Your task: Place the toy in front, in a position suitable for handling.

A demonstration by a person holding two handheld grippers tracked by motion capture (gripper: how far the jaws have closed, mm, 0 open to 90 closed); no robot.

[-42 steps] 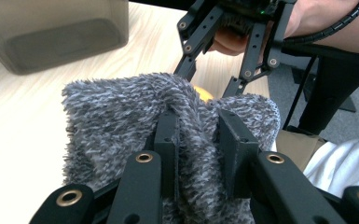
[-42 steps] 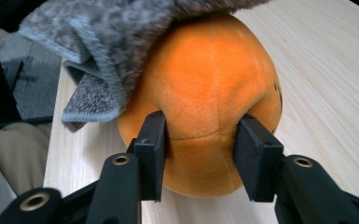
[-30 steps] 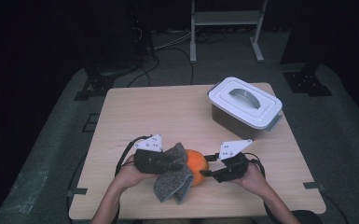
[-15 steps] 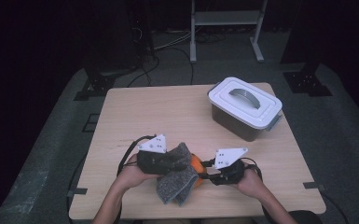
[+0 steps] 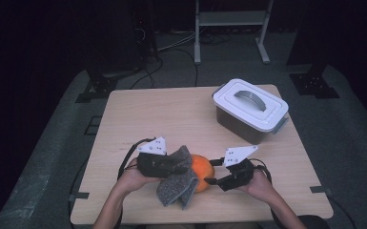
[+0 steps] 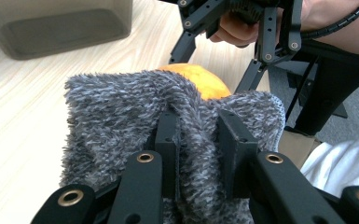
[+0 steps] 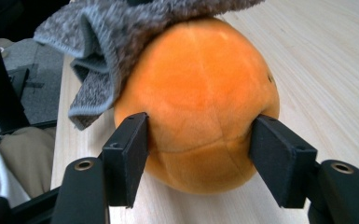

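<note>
Right gripper straddles the orange plush ball, jaws just reopened, pads touching its flanks; a second ago it sat farther at three o'clock. Left gripper stays clamped on a fold of the grey fuzzy cloth, draped over the ball at the table's six-o'clock edge.

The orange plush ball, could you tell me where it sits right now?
In the high view the orange plush ball lies near the table's front edge, between the grey fuzzy cloth and the right claw.
</note>
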